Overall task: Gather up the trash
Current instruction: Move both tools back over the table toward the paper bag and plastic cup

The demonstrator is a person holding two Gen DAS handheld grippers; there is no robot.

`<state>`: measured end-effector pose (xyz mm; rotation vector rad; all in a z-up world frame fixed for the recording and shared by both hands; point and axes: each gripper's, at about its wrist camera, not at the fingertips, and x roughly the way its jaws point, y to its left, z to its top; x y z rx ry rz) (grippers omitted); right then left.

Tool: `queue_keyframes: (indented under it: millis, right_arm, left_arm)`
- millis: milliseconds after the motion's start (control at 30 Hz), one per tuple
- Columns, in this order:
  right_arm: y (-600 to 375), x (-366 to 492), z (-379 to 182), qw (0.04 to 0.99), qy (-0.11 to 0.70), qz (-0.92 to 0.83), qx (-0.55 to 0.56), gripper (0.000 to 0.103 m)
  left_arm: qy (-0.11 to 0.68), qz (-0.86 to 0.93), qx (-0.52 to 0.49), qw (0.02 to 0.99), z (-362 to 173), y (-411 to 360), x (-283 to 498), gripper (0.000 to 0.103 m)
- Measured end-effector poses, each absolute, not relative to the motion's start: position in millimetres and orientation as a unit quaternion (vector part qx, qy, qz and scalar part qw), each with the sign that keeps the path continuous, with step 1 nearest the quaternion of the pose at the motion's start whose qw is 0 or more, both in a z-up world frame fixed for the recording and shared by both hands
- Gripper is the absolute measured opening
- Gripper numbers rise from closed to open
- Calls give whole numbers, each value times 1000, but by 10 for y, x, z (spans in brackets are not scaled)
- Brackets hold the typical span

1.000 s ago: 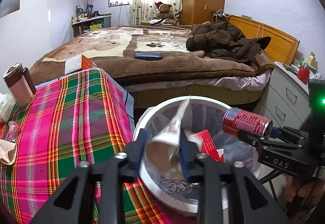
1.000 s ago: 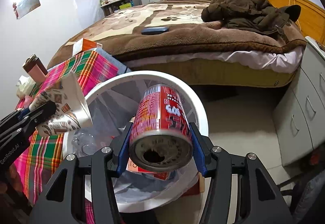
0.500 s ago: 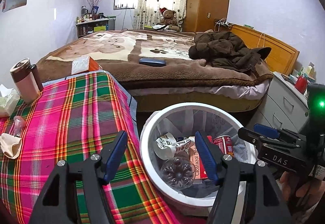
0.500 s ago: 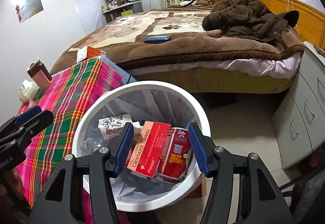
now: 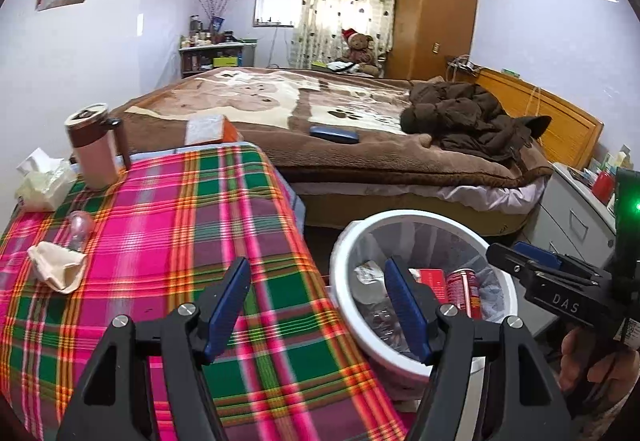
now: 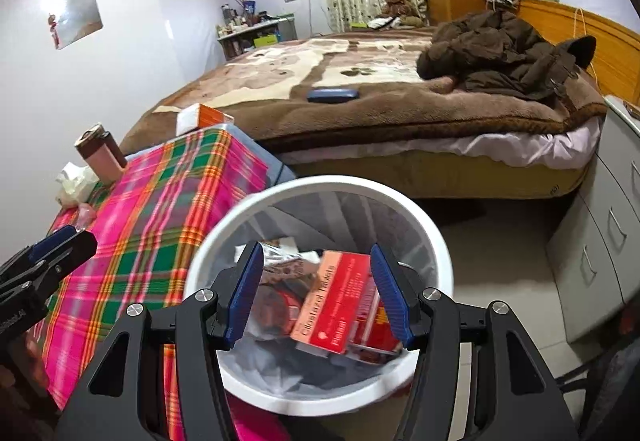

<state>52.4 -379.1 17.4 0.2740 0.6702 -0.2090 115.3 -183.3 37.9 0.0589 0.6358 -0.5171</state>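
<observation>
Both sets of jaws stand apart and empty. The right gripper [image 6: 316,289] hangs directly over the white trash bin [image 6: 224,241], where a red tablet box [image 6: 336,301] and crumpled wrappers lie between and just beyond its fingers. The left gripper [image 5: 320,305] straddles the bin's rim, its left finger over the plaid tablecloth [image 5: 180,221] and its right finger over the bin, where a red can [image 5: 464,293] lies beside the box. This looks like the moment just after a drop, with the hunt for more trash to come. Ahead and left of the left jaws lies a crumpled beige tissue [image 5: 60,269], touching a small clear bottle [image 5: 80,227]; those look like the likely next pickups, calling for a swing left and a low pinch. Farther off stand a tissue pack [image 5: 40,177] and a brown tumbler [image 5: 94,149], probably not trash, then the bed [image 5: 320,121] with its dark jacket [image 5: 472,121]. Nothing blocks the reach across the cloth.
</observation>
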Motion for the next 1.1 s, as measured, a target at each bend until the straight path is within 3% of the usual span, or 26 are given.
queue_keyframes:
  millis: [1100]
  right_arm:
    - [-2514, 1531, 278, 943, 319, 49, 82, 58]
  left_arm:
    - [311, -42, -49, 948, 278, 84, 1649, 80]
